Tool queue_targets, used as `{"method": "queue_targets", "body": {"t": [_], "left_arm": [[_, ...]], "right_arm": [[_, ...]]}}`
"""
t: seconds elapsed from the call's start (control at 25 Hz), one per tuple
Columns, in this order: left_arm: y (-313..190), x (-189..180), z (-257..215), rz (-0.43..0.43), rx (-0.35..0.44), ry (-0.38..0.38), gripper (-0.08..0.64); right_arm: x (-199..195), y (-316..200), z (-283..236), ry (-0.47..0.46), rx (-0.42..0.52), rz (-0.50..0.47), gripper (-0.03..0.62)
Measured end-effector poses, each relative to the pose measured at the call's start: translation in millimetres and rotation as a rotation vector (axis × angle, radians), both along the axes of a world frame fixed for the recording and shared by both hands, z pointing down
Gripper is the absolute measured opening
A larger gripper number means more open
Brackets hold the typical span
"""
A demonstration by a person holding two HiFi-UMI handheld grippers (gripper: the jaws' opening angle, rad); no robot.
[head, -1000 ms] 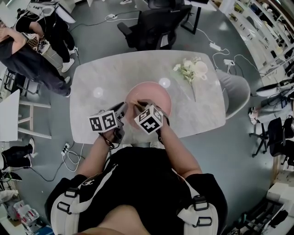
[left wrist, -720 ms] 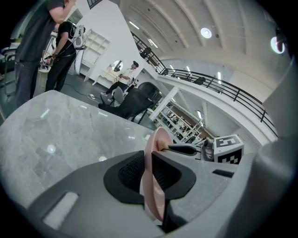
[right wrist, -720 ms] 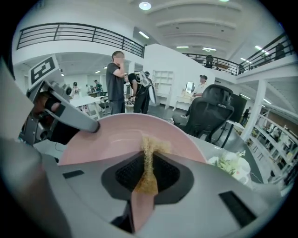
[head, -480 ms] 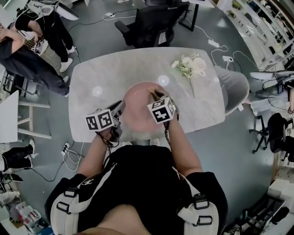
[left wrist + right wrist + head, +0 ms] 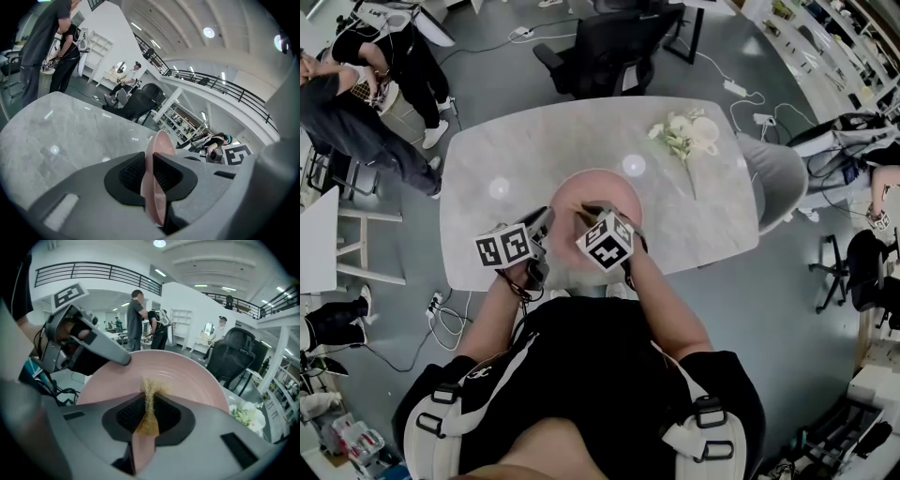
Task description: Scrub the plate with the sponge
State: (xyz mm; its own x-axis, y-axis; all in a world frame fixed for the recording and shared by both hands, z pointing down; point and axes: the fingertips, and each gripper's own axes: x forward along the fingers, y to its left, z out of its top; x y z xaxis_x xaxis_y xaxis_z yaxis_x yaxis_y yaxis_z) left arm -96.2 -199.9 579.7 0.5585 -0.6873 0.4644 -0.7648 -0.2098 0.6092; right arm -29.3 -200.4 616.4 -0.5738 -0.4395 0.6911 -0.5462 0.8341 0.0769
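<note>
The left gripper's (image 5: 149,174) jaws are clamped on the near rim of the pink plate (image 5: 616,192), one pad on each face of it. The right gripper's (image 5: 149,411) jaws are pinched shut on a thin tan sponge (image 5: 151,390), whose frayed tip lies against the plate's inner face. The plate is tilted up off the marble table (image 5: 534,145) at the person's edge of it. Seen from the head, the two grippers and their marker cubes cover its near part. From the right gripper's side, the left gripper reaches in over the plate's left rim, close beside the sponge.

There is one plate and one sponge. The only other thing on the table is one bunch of white flowers (image 5: 682,139), well apart at the far right. Two chairs stand at the table: a black office chair (image 5: 609,52) at the far side and a grey one (image 5: 778,183) at the right end. Two people (image 5: 366,117) stand near the table's far left corner. Cables and a power strip (image 5: 433,303) lie on the floor at the left.
</note>
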Motion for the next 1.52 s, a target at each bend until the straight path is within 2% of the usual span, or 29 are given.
{"method": "queue_targets", "body": {"t": [0.2, 0.4, 0.52, 0.64, 0.88, 1.08, 1.28, 1.4, 1.52], "left_arm": [[0.1, -7.2, 4.0, -0.043, -0.021, 0.041, 0.049], [-2.6, -20.6, 2.1, -0.084, -0.021, 0.065, 0.049], [-4.1, -25.8, 0.3, -0.094, -0.017, 0.072, 0.049], [-4.8, -24.2, -2.4, -0.086, -0.005, 0.078, 0.049], [0.1, -17.2, -5.4, -0.047, -0.003, 0.089, 0.049], [6.0, -11.1, -3.4, -0.025, -0.019, 0.111, 0.049], [5.5, -11.1, -4.5, -0.02, -0.016, 0.119, 0.051], [3.8, -11.5, -4.9, -0.023, -0.015, 0.125, 0.051], [3.2, -14.6, -3.5, -0.034, -0.021, 0.124, 0.052]], "right_arm": [[-22.3, 39.2, 5.6, -0.022, -0.059, -0.181, 0.052], [-32.4, 77.7, 15.9, 0.027, -0.098, -0.359, 0.052], [-35.5, 84.8, 18.6, 0.046, -0.1, -0.391, 0.052], [-33.3, 74.0, 16.9, 0.037, -0.089, -0.347, 0.052], [-6.6, 22.5, 2.7, 0.001, -0.041, -0.122, 0.052], [29.4, -20.4, -3.3, 0.023, 0.001, 0.065, 0.052], [62.9, -43.9, -1.0, 0.084, 0.053, 0.218, 0.052], [73.2, -49.5, 2.4, 0.112, 0.075, 0.267, 0.052], [68.8, -40.9, 6.5, 0.107, 0.049, 0.243, 0.052]]}}
